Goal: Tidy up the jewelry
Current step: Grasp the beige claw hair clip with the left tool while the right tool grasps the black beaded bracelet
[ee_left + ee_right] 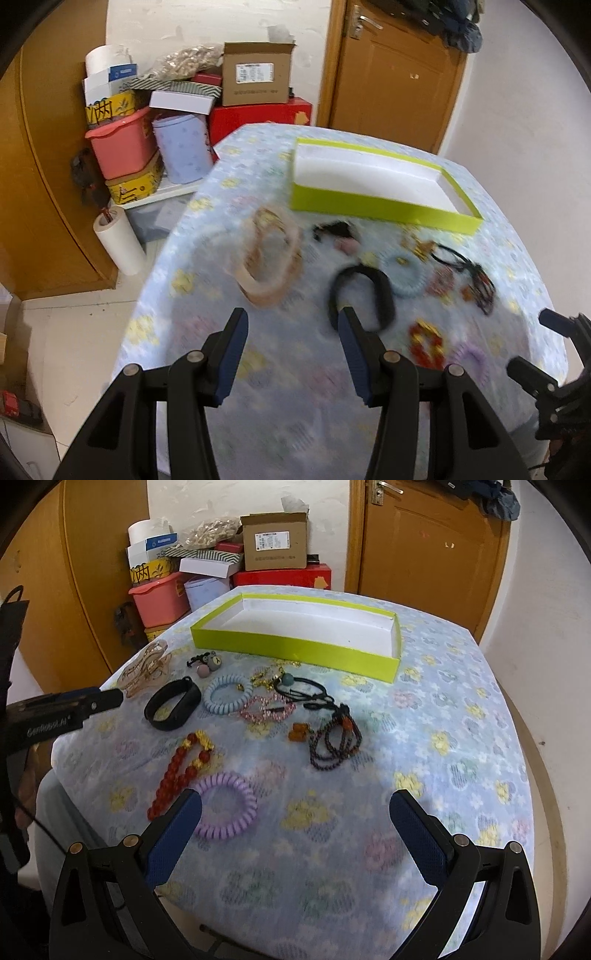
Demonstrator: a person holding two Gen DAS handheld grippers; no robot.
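Fingers spread on both my grippers, nothing held.
Left gripper [291, 328] points at the black band [364, 295], just ahead, right of centre; tray [384, 212] lies beyond. Right gripper [295, 812] sits farther back.

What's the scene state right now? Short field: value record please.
surface: table with floral blue cloth
container: green tray, white inside, nothing in it
loose items: purple coil tie, red bead bracelet, black band, blue coil tie, dark bead bracelet, clear hair claw, others
items placed: none
left gripper: open, holds nothing, above the cloth
right gripper: open, holds nothing, near purple coil tie
image quality: left wrist view blurred
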